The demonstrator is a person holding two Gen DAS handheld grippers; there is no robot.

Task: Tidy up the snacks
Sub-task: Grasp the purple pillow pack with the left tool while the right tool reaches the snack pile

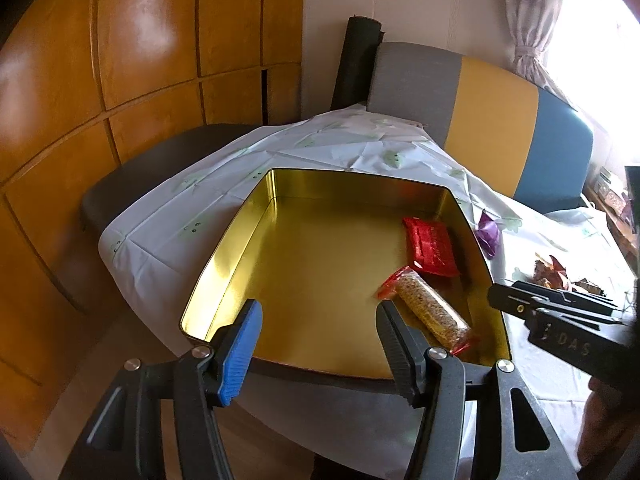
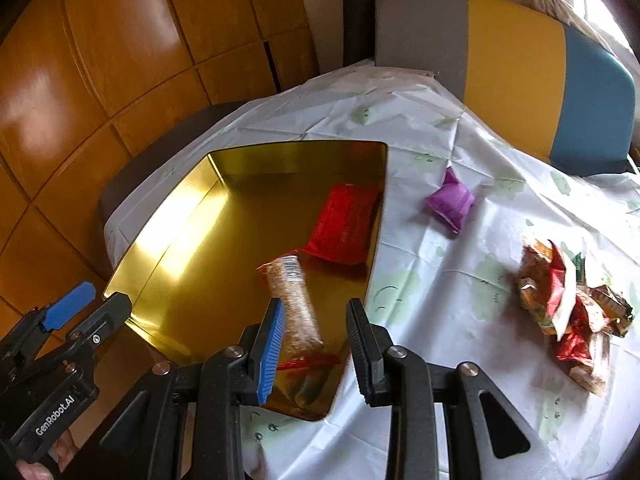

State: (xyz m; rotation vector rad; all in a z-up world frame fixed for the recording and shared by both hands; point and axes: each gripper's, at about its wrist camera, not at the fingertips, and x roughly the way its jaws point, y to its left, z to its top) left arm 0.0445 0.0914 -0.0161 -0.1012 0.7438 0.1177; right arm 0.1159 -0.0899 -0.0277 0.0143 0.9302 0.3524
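Observation:
A gold tin box (image 1: pixel 304 184) (image 2: pixel 176 236) lies open on the white tablecloth. Inside it lie a red snack packet (image 1: pixel 430 246) (image 2: pixel 344 224) and a grain bar in a clear wrapper with red ends (image 1: pixel 430 312) (image 2: pixel 294 304). My left gripper (image 1: pixel 318 346) is open and empty over the tin's near edge. My right gripper (image 2: pixel 316 350) is open and empty just above the near end of the grain bar; it also shows at the right of the left wrist view (image 1: pixel 556 312). A purple packet (image 2: pixel 450 202) (image 1: pixel 488 234) and a pile of crumpled snack bags (image 2: pixel 572 308) lie on the cloth right of the tin.
The table (image 2: pixel 440 280) stands against a grey, yellow and blue bench back (image 2: pixel 516 64). Wooden cabinet doors (image 1: pixel 120 80) fill the left. A grey chair seat (image 1: pixel 132 176) sits left of the table. A curtain (image 1: pixel 532 20) hangs at the window.

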